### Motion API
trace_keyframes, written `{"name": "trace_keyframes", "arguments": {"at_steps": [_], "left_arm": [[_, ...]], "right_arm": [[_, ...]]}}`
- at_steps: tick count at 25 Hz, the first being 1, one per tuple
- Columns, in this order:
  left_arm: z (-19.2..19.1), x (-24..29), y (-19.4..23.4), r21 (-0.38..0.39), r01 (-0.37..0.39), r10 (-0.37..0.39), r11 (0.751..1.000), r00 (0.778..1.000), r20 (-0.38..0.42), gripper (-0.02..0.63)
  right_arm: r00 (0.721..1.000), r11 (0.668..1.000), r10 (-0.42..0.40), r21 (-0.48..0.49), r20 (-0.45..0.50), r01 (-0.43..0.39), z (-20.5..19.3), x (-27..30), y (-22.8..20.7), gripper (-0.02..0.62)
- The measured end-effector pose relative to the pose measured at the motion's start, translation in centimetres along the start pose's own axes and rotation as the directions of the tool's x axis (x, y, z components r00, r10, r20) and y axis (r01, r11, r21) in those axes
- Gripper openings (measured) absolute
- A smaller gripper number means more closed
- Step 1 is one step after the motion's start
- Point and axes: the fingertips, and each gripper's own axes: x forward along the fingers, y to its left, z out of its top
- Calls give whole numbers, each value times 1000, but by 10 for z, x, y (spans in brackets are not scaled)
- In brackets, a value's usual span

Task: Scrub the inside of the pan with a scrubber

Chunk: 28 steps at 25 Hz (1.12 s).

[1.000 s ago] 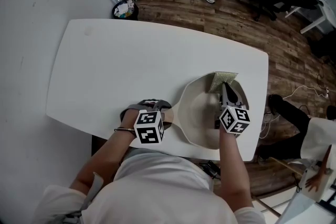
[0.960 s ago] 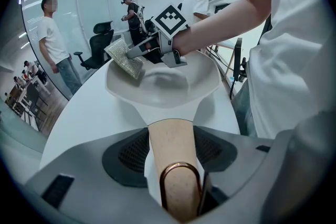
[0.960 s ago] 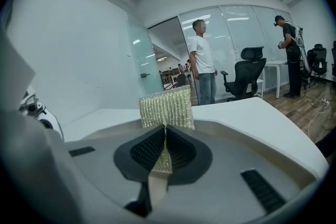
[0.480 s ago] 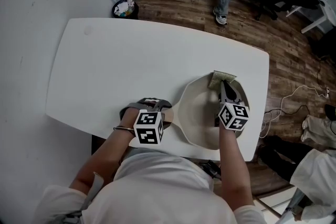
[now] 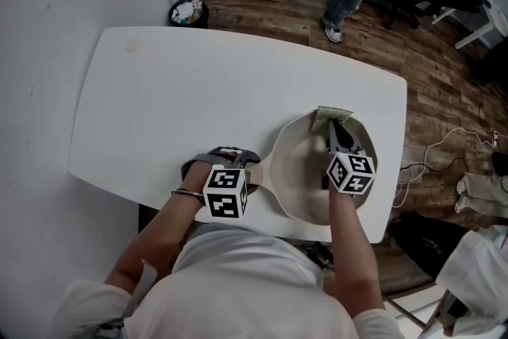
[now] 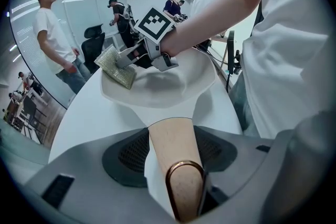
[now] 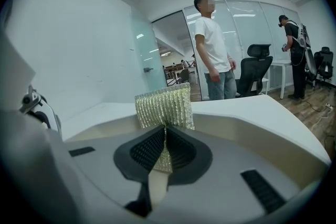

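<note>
Our left gripper (image 6: 176,173) clamps the handle (image 6: 169,139) of the pan (image 5: 300,167). Our right gripper (image 7: 164,153) pinches the scrubber (image 7: 164,105) at the far rim. Scrubbing seems underway, not finished.

L gripper (image 5: 236,164) jaws clamp pan handle (image 6: 170,141); R gripper (image 5: 337,137) jaws pinch scrubber (image 7: 164,105), forearm stretched fwd.
</note>
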Motion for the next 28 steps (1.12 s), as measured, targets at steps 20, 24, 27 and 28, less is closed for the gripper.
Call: {"name": "trace_keyframes", "arguments": {"at_steps": [20,24,27,28], "left_arm": [[2,-1,-2,39,1,0,999,1000,-16,261],[3,-1,-3,43,-3,3,999,1000,-18,261],[3,-1,-3,46,-5,6,999,1000,-19,262],[3,0,-3,47,-6,7,999,1000,-20,261]], "right_arm": [[997,997,67,-29,-26,-67,-5,14,35,25],[996,996,81,-33,-31,-82,-6,13,42,25],[993,993,105,-50,-47,-107,-9,14,50,25],[992,991,115,-60,-54,-118,-10,14,53,25]]}}
